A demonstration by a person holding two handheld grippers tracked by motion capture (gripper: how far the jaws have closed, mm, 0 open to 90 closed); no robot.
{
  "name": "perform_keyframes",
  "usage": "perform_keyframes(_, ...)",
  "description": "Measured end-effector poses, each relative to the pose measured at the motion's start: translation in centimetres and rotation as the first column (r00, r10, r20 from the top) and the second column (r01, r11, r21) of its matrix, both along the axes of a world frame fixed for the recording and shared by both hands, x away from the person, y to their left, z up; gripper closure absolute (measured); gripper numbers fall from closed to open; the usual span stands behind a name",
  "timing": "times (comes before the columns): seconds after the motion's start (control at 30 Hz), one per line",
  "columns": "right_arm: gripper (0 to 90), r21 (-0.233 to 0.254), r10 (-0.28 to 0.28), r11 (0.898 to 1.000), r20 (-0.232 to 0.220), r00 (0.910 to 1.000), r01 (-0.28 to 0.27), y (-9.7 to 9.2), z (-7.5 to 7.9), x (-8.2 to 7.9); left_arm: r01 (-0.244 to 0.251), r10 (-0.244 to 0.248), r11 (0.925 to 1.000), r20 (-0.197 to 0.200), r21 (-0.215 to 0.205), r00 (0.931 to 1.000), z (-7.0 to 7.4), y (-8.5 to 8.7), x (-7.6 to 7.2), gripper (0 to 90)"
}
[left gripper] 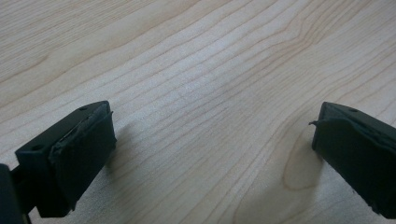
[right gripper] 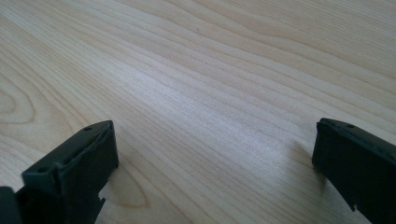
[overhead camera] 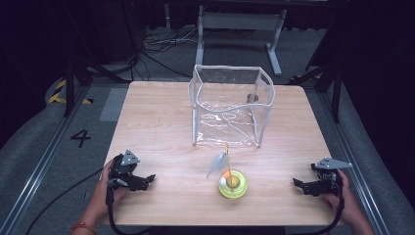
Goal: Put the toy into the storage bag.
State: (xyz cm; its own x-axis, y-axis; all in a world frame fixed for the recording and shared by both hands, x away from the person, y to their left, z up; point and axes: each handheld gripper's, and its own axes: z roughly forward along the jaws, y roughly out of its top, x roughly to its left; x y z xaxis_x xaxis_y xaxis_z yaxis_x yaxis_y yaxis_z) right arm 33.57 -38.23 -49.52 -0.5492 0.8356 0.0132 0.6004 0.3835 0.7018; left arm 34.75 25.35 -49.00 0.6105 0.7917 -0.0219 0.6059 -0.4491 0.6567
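Yellow-green round dish point(overhead camera: 233, 188), low and translucent, sits on the wooden worktop point(overhead camera: 161, 127) near its front edge, a little right of centre, between the two grippers and well apart from both. Contents: a small yellowish ball with an orange spot beside it; their nature is too small to tell. One thin stick point(overhead camera: 227, 159) rises upright from the dish, with a pale, translucent wrapper or sachet point(overhead camera: 217, 164) leaning at its left. Clear plastic bag point(overhead camera: 230, 105), box-shaped with white-edged seams, stands open-topped behind the dish, near the middle of the worktop and apart from the dish. Left gripper point(overhead camera: 147, 180) rests at the front left corner of the worktop, held in the person's left hand point(overhead camera: 100, 188), pointing toward the centre; jaws released and spread wide, with bare wood grain between them in the left gripper view. Right gripper point(overhead camera: 299, 184) rests at the front right corner, held in the person's right hand point(overhead camera: 345, 196), pointing toward the centre; jaws likewise spread wide and grasping nothing, with bare wood between them in the right gripper view. Cables trail from both grippers off the front edge.
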Motion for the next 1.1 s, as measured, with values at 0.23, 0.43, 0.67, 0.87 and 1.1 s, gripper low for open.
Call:
perform_keyframes(0.23, 0.4, -0.001, 0.016, 1.0, 0.002, 0.9999, -0.016, 0.0, 0.0, -0.3, 0.0, 0.0, 1.0, -0.002, 0.006, 1.0, 0.1, 0.5, -0.6, 0.4)
perform_keyframes(0.43, 0.3, -0.011, 0.047, 0.999, -0.016, 0.9988, -0.047, -0.2, 0.2, -0.2, 0.0, 0.0, 1.0, 0.006, 0.007, 1.0, 0.0, 0.6, -1.0, 0.4)
perform_keyframes(0.67, 19.3, 0.002, 0.099, 0.995, -0.018, 0.9949, -0.099, 0.2, 0.9, 0.0, 0.001, -0.001, 1.0, 0.002, 0.004, 1.0, 0.0, 0.6, -1.0, 0.4)
perform_keyframes(0.87, 18.3, -0.016, 0.173, 0.985, -0.001, 0.985, -0.173, 1.9, 2.4, 0.0, 0.001, -0.001, 1.0, 0.003, 0.003, 1.0, 0.0, 0.6, -1.0, 0.4)
perform_keyframes(1.1, 25.0, -0.059, 0.362, 0.93, -0.017, 0.932, -0.362, 5.9, 5.8, -0.4, -0.001, 0.001, 1.0, 0.007, 0.002, 1.0, 0.0, 0.7, -1.0, 0.4)
